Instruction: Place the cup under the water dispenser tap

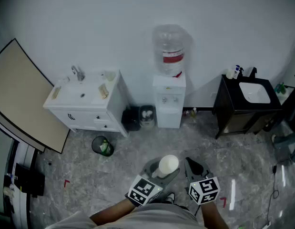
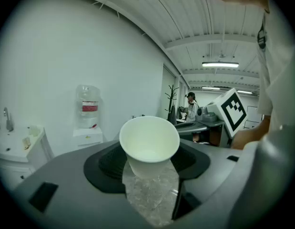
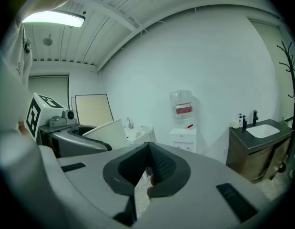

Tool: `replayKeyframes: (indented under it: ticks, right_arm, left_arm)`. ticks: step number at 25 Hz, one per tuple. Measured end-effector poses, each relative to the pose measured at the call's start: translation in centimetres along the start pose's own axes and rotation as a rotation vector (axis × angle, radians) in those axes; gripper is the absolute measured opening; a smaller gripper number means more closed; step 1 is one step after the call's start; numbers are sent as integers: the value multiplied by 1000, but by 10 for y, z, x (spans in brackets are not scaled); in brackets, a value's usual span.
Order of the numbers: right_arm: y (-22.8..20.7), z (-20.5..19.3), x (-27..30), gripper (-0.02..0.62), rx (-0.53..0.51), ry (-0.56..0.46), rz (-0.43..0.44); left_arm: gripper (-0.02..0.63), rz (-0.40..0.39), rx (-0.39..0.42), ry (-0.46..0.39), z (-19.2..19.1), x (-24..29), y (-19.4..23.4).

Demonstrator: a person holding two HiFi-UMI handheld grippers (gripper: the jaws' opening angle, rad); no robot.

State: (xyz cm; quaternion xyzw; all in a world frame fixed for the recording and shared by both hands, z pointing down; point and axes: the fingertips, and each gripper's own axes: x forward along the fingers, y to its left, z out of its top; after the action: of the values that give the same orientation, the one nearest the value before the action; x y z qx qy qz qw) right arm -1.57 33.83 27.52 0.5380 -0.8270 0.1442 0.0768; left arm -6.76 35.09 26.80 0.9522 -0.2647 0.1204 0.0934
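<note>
- While the left claw (image 2: pixel 150 168) grips the white cup (image 2: pixel 149 142) between its pads, that cup sits well apart from the water dispenser (image 1: pixel 168 99) against the far wall (image 1: pixel 114 27).
- Meanwhile the right claw (image 3: pixel 147 168) is closed, empty.

Looks like a staged test room inside an office or lab: white vanity sink (image 1: pixel 83 97), water dispenser (image 1: pixel 169 87) and dark basin cabinet (image 1: pixel 247 104) lined along one bare wall (image 1: pixel 90 27), marble-pattern floor (image 1: pixel 137 151), strip lights (image 2: pixel 219 65), coat stand (image 2: pixel 172 101).
</note>
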Motion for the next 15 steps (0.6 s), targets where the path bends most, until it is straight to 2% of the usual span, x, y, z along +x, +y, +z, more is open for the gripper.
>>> replayKeyframes:
  ticks: [9,15]
  right_arm:
    - [-6,-5,-10,15,-2,-2,18]
    - [-4,2,-15,15,12,-56,68]
  left_arm:
    - [281,11,2,0,-5,6,-12]
    - [281,28,-7,1,-7,11,-16]
